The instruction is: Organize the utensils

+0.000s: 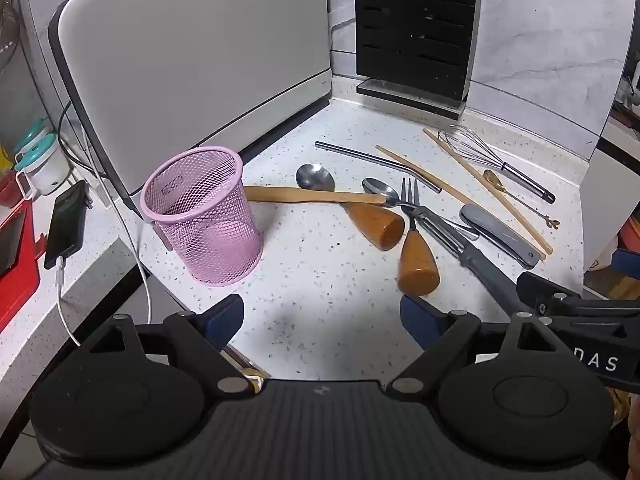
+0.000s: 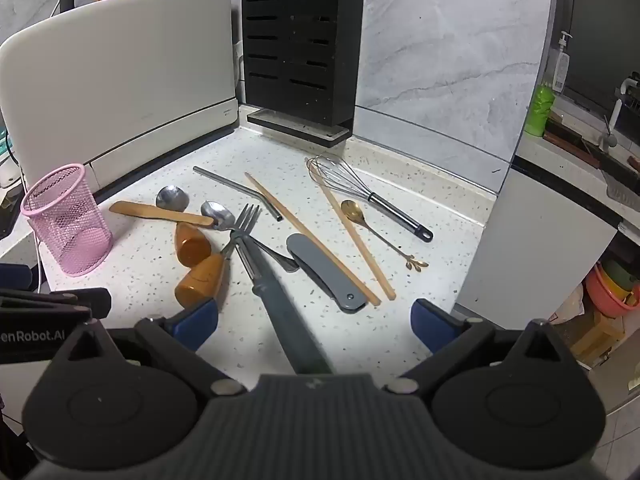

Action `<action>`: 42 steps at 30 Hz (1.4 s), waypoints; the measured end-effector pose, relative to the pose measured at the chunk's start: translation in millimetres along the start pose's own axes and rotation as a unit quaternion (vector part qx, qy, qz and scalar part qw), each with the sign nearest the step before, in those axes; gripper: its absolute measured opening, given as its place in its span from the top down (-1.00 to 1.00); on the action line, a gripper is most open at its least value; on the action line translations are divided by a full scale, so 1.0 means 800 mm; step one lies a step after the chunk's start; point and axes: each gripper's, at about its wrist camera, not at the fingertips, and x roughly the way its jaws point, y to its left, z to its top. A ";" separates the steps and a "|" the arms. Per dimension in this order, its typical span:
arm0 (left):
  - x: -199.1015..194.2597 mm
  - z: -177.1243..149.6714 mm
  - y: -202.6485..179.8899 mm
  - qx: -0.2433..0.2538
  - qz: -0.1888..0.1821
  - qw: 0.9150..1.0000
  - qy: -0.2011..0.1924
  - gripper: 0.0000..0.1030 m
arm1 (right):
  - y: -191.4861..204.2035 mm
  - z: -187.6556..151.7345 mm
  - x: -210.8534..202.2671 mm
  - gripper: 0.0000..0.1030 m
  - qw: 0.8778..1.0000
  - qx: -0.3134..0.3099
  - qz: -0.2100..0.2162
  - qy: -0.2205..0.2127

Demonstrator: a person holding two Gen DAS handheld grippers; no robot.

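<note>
A pink mesh cup [image 1: 204, 216] [image 2: 66, 220] stands upright on the speckled counter, left of a scatter of utensils. The scatter holds a wooden spatula [image 1: 312, 195], two spoons, a fork [image 1: 410, 196] with a brown handle [image 1: 418, 262], a grey peeler [image 2: 276, 292], a folded grey knife [image 2: 326, 272], chopsticks [image 2: 352, 236], a metal straw [image 2: 236, 190], a whisk [image 2: 368, 192] and a gold spoon [image 2: 372, 226]. My left gripper [image 1: 322, 322] hovers open in front of the cup and the utensils. My right gripper [image 2: 314, 322] is open over the peeler's handle, without touching it.
A white appliance [image 1: 192, 52] stands behind the cup and a black slotted rack [image 1: 416, 28] in the corner. A phone [image 1: 66, 222] on a white cable lies at the left. The counter ends at the right, where bowls [image 2: 612, 288] sit below.
</note>
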 end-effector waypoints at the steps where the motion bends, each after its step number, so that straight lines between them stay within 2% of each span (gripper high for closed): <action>1: 0.000 0.000 0.001 0.000 0.000 1.000 0.000 -1.00 | 0.000 0.000 0.000 -0.94 1.000 0.000 0.000 0.000; 42: 0.002 0.000 -0.004 0.009 0.010 1.000 0.004 -0.98 | -0.004 -0.001 0.000 -0.94 1.000 -0.003 -0.001 -0.001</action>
